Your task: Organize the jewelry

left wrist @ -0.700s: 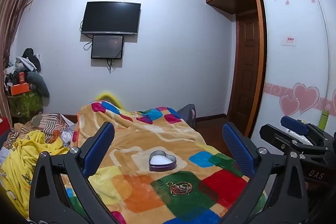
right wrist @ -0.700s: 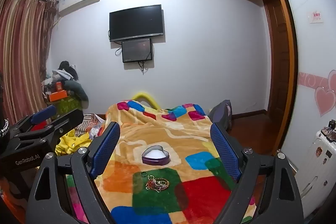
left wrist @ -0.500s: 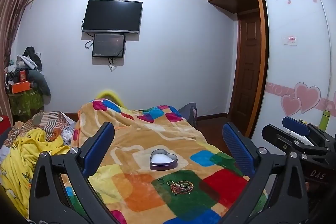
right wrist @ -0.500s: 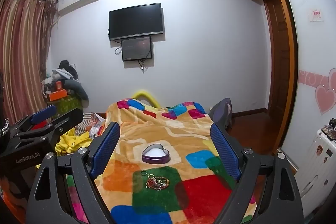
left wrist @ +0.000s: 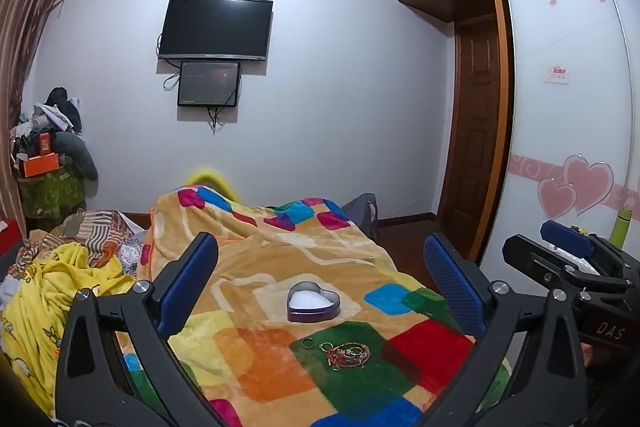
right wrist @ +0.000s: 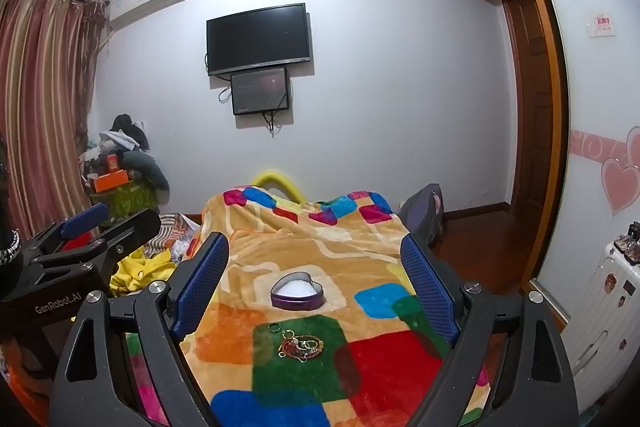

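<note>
On the patchwork blanket (left wrist: 256, 259) ahead of me, reading left to right, my left gripper (left wrist: 320, 279) hangs with its blue pads spread wide and empty, the heart-shaped tin (left wrist: 313, 301) sits open at its twelve o'clock with the tangle of jewelry (left wrist: 347, 349) just toward me on the green patch, and my right gripper (right wrist: 316, 279), likewise gaping and holding nothing, frames the same pair. I judge both are held high and apart to line up a first pick, since nothing is in the tin yet beyond its white lining. The pile is too small and knotted to count: I make out a few loose rings (right wrist: 274, 326) at its ten o'clock and a beaded strand, no more.
</note>
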Action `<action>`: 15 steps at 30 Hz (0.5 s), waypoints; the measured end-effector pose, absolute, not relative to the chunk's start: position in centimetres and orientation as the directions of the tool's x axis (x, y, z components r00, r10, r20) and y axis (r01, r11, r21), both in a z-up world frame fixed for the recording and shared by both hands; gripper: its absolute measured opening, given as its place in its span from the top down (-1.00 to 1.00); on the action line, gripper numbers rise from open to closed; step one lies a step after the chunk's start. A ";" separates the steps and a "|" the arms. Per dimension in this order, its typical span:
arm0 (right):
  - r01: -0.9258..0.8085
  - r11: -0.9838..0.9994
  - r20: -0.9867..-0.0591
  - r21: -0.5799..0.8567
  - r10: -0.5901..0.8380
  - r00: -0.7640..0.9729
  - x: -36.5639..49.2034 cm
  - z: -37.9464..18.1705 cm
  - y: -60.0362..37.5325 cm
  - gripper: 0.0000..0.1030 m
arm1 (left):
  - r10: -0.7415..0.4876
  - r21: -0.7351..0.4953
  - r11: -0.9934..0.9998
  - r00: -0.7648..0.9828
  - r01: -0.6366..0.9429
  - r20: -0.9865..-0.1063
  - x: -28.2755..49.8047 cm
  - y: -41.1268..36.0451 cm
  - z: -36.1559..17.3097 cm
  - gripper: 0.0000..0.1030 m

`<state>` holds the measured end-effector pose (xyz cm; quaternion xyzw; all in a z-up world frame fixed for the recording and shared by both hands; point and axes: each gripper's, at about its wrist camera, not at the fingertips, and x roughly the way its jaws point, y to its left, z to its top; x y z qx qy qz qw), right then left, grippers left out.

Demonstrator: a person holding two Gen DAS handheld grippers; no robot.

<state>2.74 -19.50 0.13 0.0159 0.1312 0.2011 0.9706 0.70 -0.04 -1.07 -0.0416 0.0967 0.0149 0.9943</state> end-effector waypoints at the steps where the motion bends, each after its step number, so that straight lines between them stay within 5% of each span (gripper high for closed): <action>1: -0.386 0.919 -0.248 0.083 0.395 0.885 2.7 0.1 -19.5 -0.66 | 0.020 -0.079 0.996 0.981 -0.036 -0.193 0.7 -0.1 -1.1 -1.00; 15: -0.386 0.918 -0.252 0.085 0.395 0.883 2.9 0.0 -19.5 -0.66 | 0.010 -0.078 0.997 0.982 -0.025 -0.189 0.2 -0.2 -0.9 -1.00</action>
